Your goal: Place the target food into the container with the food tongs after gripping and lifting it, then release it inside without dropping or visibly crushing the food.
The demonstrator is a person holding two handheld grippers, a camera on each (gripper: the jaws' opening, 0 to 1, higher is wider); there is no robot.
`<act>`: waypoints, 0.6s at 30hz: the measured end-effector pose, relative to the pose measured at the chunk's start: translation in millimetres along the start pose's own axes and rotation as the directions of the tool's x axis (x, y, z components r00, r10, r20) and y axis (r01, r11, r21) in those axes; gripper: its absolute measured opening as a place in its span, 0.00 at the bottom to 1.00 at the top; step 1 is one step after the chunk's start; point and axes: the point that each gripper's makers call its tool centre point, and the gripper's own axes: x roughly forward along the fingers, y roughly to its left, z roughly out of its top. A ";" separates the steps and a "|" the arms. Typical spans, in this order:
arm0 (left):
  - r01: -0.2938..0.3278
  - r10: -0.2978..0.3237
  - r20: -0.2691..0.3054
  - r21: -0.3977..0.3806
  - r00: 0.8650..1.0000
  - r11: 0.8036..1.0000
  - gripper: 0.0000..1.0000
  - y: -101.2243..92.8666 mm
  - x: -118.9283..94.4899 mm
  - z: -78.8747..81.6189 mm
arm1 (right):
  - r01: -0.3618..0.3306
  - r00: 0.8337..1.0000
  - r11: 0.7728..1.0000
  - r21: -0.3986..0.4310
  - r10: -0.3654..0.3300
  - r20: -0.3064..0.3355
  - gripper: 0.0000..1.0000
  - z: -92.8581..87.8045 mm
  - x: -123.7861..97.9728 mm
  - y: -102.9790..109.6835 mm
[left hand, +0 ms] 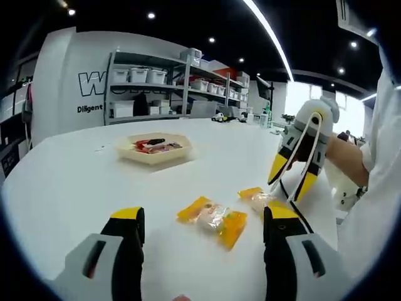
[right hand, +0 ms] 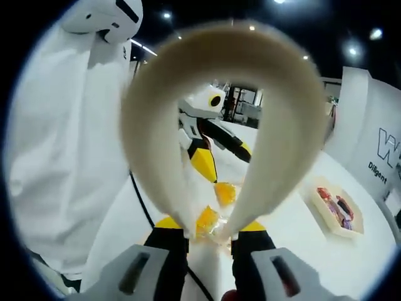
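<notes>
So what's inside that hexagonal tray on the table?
The hexagonal tray on the table holds a few small wrapped items, mostly red with one dark piece; the right gripper view shows the same. They overlap, so anything beneath them is hidden, and their labels are too small to read.

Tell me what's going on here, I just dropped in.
A person holds a gripper in each hand. The right gripper is shut on cream food tongs, whose tips hang just above a wrapped orange snack on the white table. The left gripper is open, facing a second wrapped snack. The hexagonal tray beyond already holds some packets. Nothing is lifted yet.
</notes>
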 end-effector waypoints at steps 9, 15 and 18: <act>-0.004 0.004 0.000 -0.001 1.000 1.000 0.77 1.4 -2.2 -0.6 | -0.014 1.000 1.000 -0.015 0.014 -0.002 0.20 0.9 11.2 6.2; -0.005 0.005 0.001 -0.002 1.000 1.000 0.77 0.5 -3.2 -1.5 | -0.014 1.000 1.000 -0.024 0.014 0.005 0.20 2.6 16.0 4.5; -0.008 0.008 0.004 -0.003 1.000 1.000 0.77 1.6 -4.3 -1.1 | -0.013 1.000 0.999 -0.035 0.013 0.005 0.20 4.8 17.1 4.3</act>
